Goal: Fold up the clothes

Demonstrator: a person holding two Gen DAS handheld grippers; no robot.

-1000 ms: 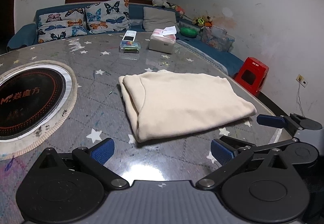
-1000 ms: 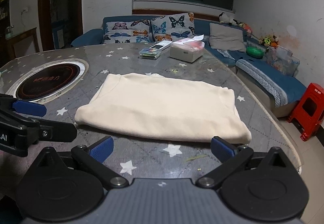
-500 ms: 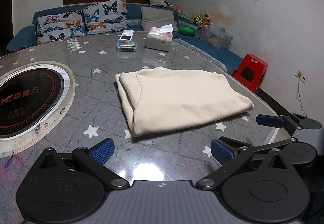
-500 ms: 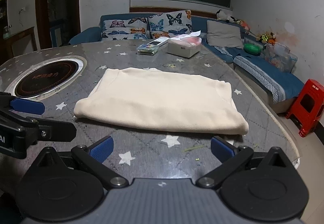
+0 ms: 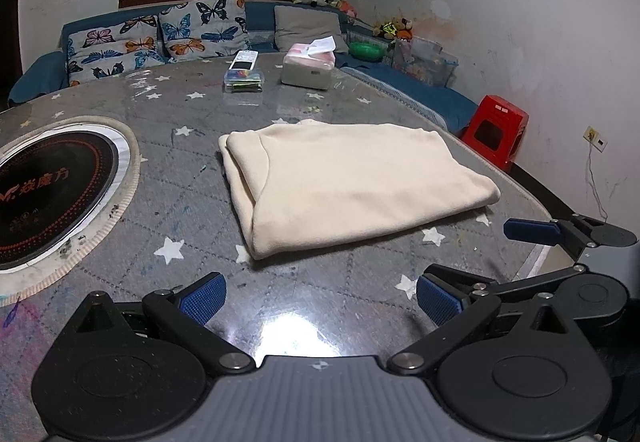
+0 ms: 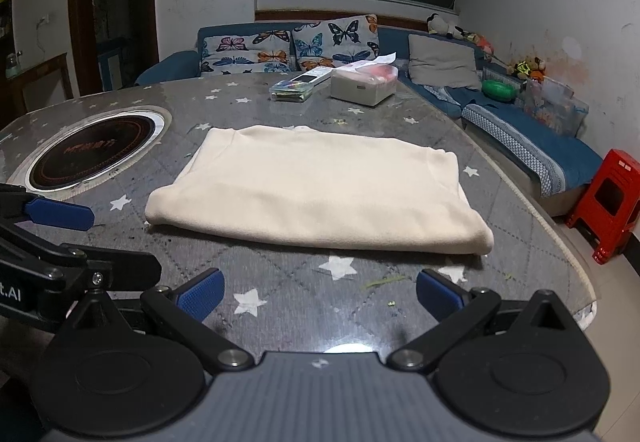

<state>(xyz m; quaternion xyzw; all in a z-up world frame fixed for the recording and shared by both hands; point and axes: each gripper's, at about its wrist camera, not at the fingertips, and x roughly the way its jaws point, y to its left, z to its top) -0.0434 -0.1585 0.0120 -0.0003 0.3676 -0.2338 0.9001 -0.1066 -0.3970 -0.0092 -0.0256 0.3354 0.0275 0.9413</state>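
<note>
Both grippers drew back from garment (image 5: pixel 344 182).

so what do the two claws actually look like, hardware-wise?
Both match. The left claw has black linkage arms with silver pivot pins, round black discs at the base, a ribbed grey body and blue textured pads. The right claw has the same build and blue pads. White lettering ending "t.AI" shows on the left claw's side in the right wrist view. No cables or sleeves visible.

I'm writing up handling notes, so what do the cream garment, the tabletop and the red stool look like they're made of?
Garment: soft, matte, thick knit or fleece, judging by its rounded folded edges; exact fibre unclear.
Tabletop: a glossy clear layer, glass or plastic, mirroring the ceiling light above a grey quilted star-print cloth.
Stool: probably moulded plastic, with uniform red colour and a slight sheen.
</note>
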